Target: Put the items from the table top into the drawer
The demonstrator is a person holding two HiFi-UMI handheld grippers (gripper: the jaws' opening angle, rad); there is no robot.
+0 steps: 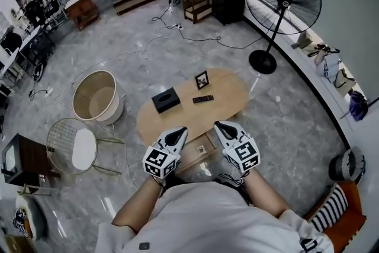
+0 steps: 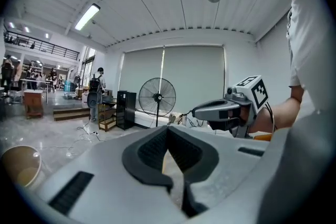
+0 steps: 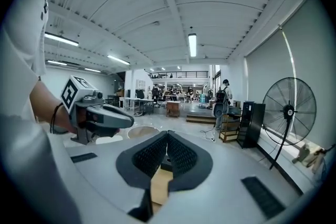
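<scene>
My left hand-held gripper (image 1: 179, 133) and right hand-held gripper (image 1: 219, 126) hang side by side over the near edge of the table (image 1: 234, 98). Both have their jaws pressed together on nothing. The black box (image 1: 166, 100), remote (image 1: 203, 99) and picture frame (image 1: 202, 79) lie on the table, clear of both.
</scene>
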